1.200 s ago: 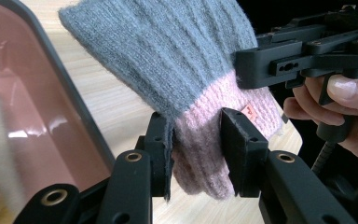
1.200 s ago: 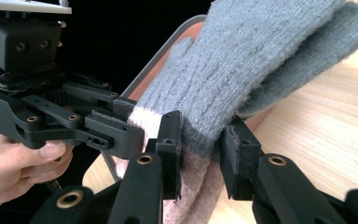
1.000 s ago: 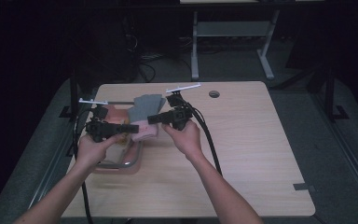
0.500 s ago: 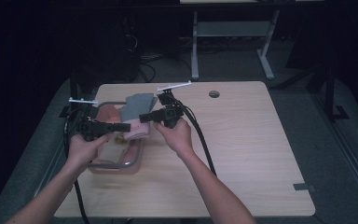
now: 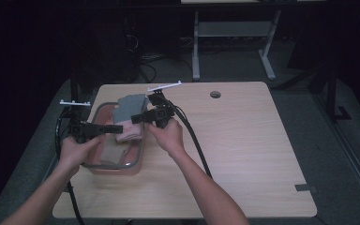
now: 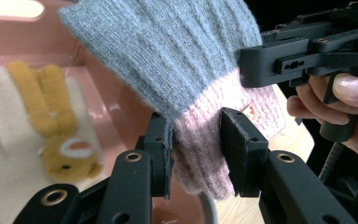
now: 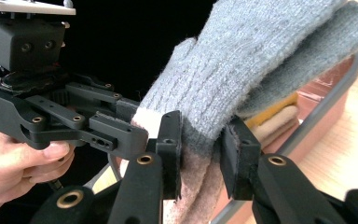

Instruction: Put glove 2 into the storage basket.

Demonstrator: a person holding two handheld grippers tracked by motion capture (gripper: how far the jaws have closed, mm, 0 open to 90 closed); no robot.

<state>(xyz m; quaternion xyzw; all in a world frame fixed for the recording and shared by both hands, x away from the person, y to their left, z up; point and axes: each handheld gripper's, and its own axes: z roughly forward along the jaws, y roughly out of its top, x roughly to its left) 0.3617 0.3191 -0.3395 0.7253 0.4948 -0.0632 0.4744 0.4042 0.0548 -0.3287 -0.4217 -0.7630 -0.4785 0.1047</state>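
High view: you have the grey-and-pink knitted glove (image 5: 129, 117) pinched from both sides, left gripper (image 5: 115, 128) and right gripper (image 5: 138, 118), held over the pink plastic bin (image 5: 136, 161) near the surface's (image 5: 243, 154) left edge. Compared with a second ago, both hands and the glove have shifted left, from over the bin's right rim to over its middle. Looks like a carry-and-drop into the bin; release not yet done.

Left gripper view: gripper (image 6: 196, 149) is clamped narrow on the pink cuff. A cream-and-mustard fuzzy glove (image 6: 37, 126) already lies in the bin, so at least one item is done.

Right gripper view: gripper (image 7: 201, 149) is closed on the glove (image 7: 242, 74) at the grey/pink boundary, glove above the bin (image 7: 326, 100).
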